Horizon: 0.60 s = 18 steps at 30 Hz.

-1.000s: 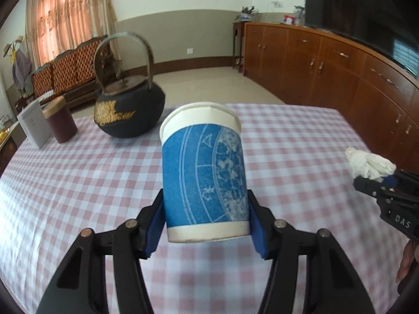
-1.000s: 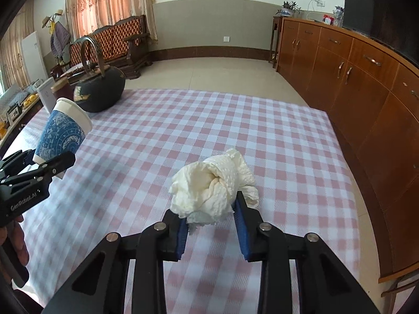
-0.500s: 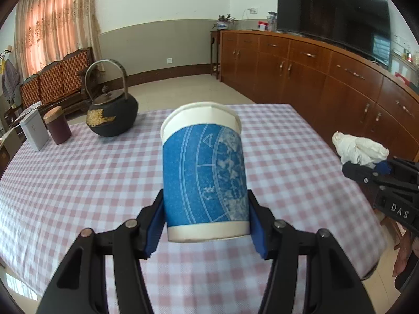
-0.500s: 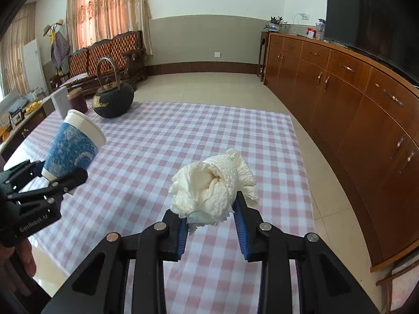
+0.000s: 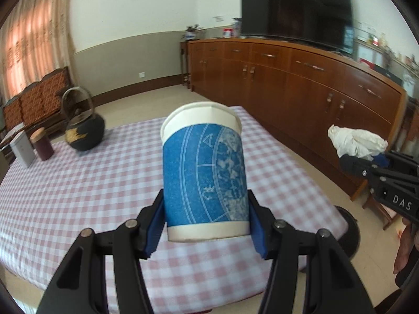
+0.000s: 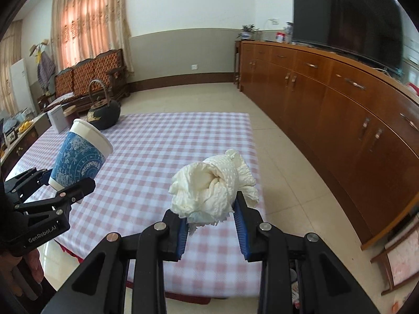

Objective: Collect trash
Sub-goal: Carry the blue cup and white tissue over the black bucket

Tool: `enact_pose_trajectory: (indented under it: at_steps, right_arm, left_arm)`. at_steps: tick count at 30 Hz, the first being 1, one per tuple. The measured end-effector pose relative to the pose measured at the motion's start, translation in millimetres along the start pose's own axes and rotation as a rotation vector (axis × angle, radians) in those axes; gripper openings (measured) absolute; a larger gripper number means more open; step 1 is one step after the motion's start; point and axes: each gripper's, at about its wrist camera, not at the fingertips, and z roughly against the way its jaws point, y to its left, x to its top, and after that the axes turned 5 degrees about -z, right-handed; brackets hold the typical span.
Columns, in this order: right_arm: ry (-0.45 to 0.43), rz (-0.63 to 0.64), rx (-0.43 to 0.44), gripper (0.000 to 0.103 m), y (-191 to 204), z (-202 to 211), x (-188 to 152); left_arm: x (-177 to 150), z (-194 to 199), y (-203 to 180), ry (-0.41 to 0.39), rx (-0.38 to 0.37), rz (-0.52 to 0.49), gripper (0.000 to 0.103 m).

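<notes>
My left gripper (image 5: 205,222) is shut on a blue and white paper cup (image 5: 204,172), held upright above the near part of the checked table (image 5: 78,196). The same cup (image 6: 80,157) shows tilted at the left of the right wrist view, in the left gripper (image 6: 62,191). My right gripper (image 6: 210,225) is shut on a crumpled white paper napkin (image 6: 212,185), above the table's near right corner. That napkin (image 5: 356,141) and the right gripper (image 5: 366,164) appear at the right edge of the left wrist view.
A black iron kettle (image 5: 83,130), a dark red canister (image 5: 43,144) and a white box (image 5: 22,149) stand at the table's far left. A long wooden sideboard (image 6: 340,110) with a television (image 6: 345,23) lines the right wall. A dark round bin rim (image 5: 349,233) shows beyond the table's right corner.
Both grippers have pulled back and risen from the table with cup and napkin still held. The table now looks farther off, and its near edge and floor have come into view.
</notes>
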Motion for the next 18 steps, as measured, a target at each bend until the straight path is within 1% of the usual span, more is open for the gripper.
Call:
enact_pose_trajectory:
  at_steps: [10, 18]
  right_arm:
    - [0.001, -0.078, -0.102, 0.034, -56, 43, -32]
    - [0.001, -0.135, -0.182, 0.034, -101, 67, -52]
  left_arm:
    - [0, 9, -69, -0.018, -0.12, -0.093, 0.057]
    - [0, 3, -123, -0.007, -0.213, -0.168, 0.057]
